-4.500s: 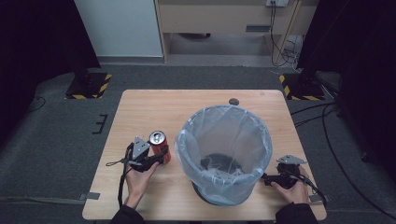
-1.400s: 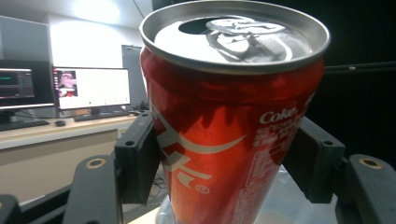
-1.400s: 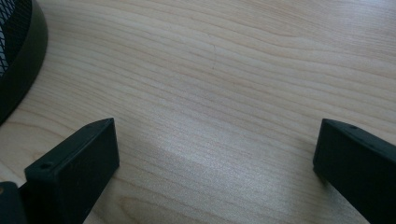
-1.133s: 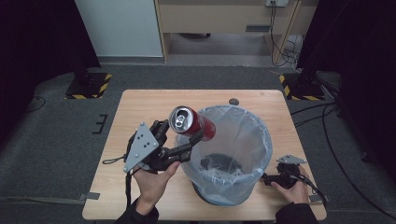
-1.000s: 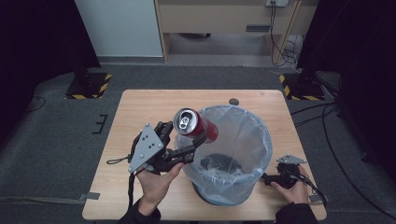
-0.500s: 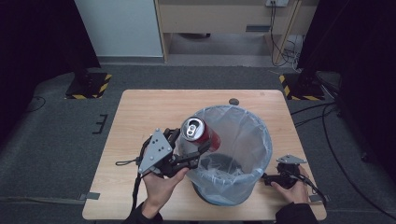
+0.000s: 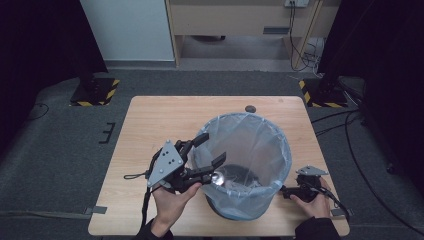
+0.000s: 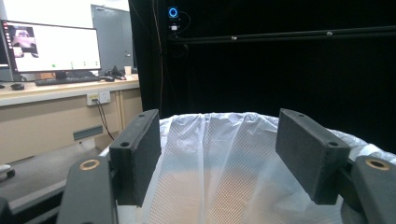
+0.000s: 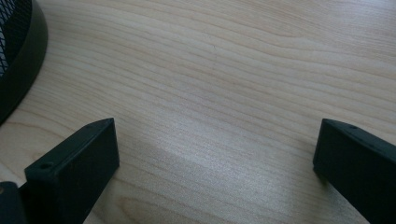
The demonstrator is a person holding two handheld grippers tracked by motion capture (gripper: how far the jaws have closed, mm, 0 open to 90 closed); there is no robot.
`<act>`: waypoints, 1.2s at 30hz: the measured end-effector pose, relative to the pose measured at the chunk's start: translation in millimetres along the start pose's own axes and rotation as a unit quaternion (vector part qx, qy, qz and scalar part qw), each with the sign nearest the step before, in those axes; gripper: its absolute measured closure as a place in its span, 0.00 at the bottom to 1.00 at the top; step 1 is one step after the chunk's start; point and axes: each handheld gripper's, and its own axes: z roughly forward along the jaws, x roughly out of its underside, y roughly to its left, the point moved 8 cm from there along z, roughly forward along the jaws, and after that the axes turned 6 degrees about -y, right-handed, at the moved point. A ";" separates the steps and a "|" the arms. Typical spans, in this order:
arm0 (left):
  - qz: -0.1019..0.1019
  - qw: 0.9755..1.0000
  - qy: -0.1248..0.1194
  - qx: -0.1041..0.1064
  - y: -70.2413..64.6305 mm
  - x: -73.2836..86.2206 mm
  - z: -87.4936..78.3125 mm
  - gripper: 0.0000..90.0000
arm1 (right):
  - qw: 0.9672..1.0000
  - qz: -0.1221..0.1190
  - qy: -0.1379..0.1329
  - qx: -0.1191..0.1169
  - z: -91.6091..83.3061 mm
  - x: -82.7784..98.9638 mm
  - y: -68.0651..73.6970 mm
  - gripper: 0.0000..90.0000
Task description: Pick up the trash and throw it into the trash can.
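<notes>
A mesh bin with a clear plastic liner (image 7: 260, 150) stands on the wooden table (image 7: 160, 120), right of centre. My left gripper (image 7: 210, 150) hangs at the bin's left rim, tilted toward the inside. Its jaws have just been opening and nothing is between them; in the left gripper view (image 8: 219, 154) the white liner (image 8: 224, 158) lies beyond them. The red can (image 7: 218, 177) is inside the bin just below that gripper, silver top showing. My right gripper (image 7: 285, 191) rests on the table at the bin's right foot, open (image 9: 215, 163) over bare wood.
A small dark round object (image 7: 250, 108) lies near the table's far edge. The bin's black base (image 9: 18, 56) is close to the right gripper's left jaw. Striped black-and-yellow stands (image 7: 95, 90) sit on the floor beyond the table.
The left hand carried the can up from the table to the bin's rim. Its jaws have parted and the can has dropped into the bin. The right hand has not moved.
</notes>
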 end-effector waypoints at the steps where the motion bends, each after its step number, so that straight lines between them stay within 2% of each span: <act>1: -0.001 1.000 -0.002 0.000 0.0 -0.9 -0.7 0.34 | 1.000 0.000 0.000 0.000 0.1 0.0 -0.1 0.00; 7: 0.003 1.000 -0.008 -0.009 4.1 -7.2 -8.6 0.33 | 1.000 0.000 0.000 0.000 0.1 0.0 -0.1 0.00; 14: 0.014 0.999 -0.005 -0.043 17.0 -10.5 -22.7 0.28 | 1.000 0.000 0.000 0.000 0.1 0.0 0.0 0.00; 18: 0.013 0.998 -0.007 -0.062 27.3 -11.4 -34.3 0.26 | 1.000 0.000 0.000 0.000 0.1 0.0 -0.1 0.00; 22: 0.009 0.996 -0.002 -0.087 39.5 -5.6 -50.1 0.25 | 1.000 0.000 0.000 0.000 0.1 0.0 -0.1 0.00; 24: 0.009 0.996 0.001 -0.091 41.8 -4.1 -53.0 0.24 | 1.000 0.000 0.000 0.000 0.1 0.0 -0.1 0.00; 25: 0.007 0.995 0.005 -0.102 47.8 -0.5 -59.7 0.23 | 1.000 0.000 0.000 0.000 0.1 0.0 0.0 0.00; 27: 0.004 0.994 0.010 -0.110 53.1 3.4 -65.5 0.22 | 1.000 0.000 0.000 0.000 0.1 0.0 0.0 0.00; 36: -0.001 0.991 0.038 -0.130 63.4 26.4 -77.6 0.20 | 1.000 0.000 0.000 0.000 0.0 0.0 0.0 0.00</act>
